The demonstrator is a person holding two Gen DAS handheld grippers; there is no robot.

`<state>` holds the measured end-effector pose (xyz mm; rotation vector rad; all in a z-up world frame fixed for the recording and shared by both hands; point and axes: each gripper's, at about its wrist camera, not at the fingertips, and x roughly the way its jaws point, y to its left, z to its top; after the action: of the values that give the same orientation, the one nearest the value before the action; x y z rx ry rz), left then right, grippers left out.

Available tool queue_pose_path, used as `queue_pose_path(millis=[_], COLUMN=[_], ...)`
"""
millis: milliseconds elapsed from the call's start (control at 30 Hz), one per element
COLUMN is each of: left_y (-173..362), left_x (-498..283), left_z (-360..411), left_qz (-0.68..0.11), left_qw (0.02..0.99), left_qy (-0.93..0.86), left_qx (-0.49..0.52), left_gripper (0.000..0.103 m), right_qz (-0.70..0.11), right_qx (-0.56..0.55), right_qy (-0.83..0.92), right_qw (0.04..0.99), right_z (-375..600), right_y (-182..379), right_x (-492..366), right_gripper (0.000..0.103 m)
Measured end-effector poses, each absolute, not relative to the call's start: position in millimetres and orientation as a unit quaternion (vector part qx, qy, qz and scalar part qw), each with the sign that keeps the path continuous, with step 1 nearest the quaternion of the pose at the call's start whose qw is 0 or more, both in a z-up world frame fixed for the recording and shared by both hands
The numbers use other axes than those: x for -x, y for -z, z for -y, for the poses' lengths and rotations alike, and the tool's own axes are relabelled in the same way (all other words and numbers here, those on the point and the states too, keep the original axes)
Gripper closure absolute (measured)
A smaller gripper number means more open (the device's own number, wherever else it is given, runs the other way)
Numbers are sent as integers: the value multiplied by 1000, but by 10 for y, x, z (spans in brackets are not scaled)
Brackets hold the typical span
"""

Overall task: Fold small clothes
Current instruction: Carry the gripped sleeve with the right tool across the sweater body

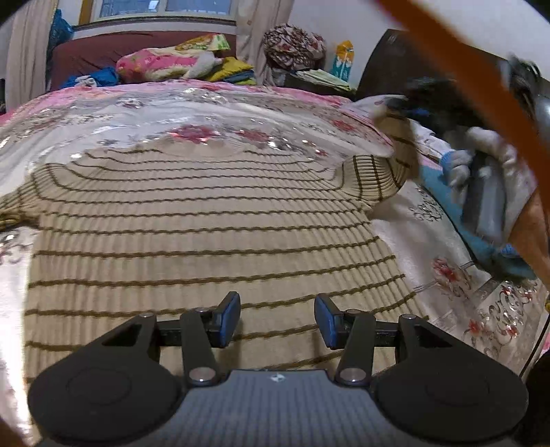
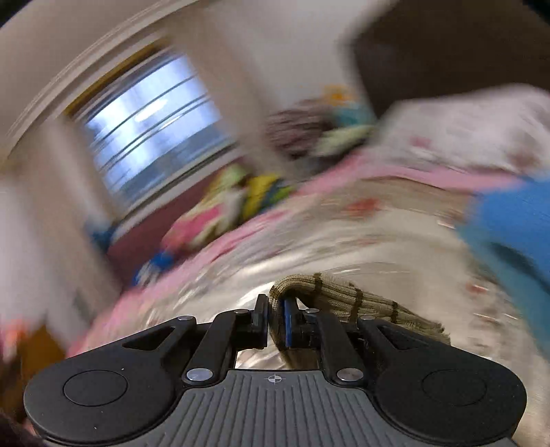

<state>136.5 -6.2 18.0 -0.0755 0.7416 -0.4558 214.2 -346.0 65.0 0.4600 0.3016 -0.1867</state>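
— Lying flat across the bed (image 1: 103,113), a beige sweater (image 1: 206,233) with thin brown stripes, spread over the flowered cover.

— Hovering above its lower part, the left gripper (image 1: 277,318), jaws apart, nothing between the blue pads (image 1: 229,318).

— And on the right?

— Clamped on the sweater's sleeve (image 2: 347,299), the right gripper (image 2: 274,323), jaws nearly together with the knit bunched between them. Seen from the left wrist too: sleeve (image 1: 388,168) lifted off the cover and pulled up toward the right edge, the rest of the sweater flat.

— Held by what?

— A gloved hand (image 1: 488,154), pale glove with a blue cuff, wrapped round the grey handle of that gripper. Badly smeared, that corner.

— Anything beside it?

— Blue cloth (image 1: 481,237) just right of the sweater, under the hand. Same blue cloth (image 2: 508,240) at the right in the other view.

— Behind the bed?

— A heap of bright bedding (image 1: 172,63) against a dark red headboard (image 1: 96,51), a window (image 1: 161,8) above, curtains either side. An orange strap (image 1: 481,89) crossing the upper right corner, close to the lens.

— Sharpness?

— Right wrist view streaked throughout; only the gripper and pinched sleeve crisp.
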Motion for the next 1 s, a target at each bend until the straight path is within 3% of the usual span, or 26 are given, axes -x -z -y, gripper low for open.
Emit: queue_pose_path(millis=[233, 400, 633, 733, 1000], left_y=[-118, -105, -118, -128, -133], left_x=[-1320, -1371, -1385, -1382, -1393], left_z=[-309, -496, -642, -691, -797], left_qz=[-362, -356, -346, -342, -336], left_qw=[912, 913, 916, 918, 921], left_qy=[188, 187, 191, 186, 179], left_qx=[48, 66, 73, 76, 84], left_gripper=[50, 50, 50, 50, 50], right_qz=[-256, -276, -287, -299, -338], right_qx=[43, 177, 179, 147, 19], right_qy=[-103, -116, -119, -133, -85], right_qw=[960, 938, 933, 933, 937], right_z=[1854, 1483, 1519, 1502, 1710], right_y=[-203, 110, 87, 7, -114], right_x=[-2368, -2204, -2015, -2062, -2611], right_gripper=[92, 87, 77, 67, 66])
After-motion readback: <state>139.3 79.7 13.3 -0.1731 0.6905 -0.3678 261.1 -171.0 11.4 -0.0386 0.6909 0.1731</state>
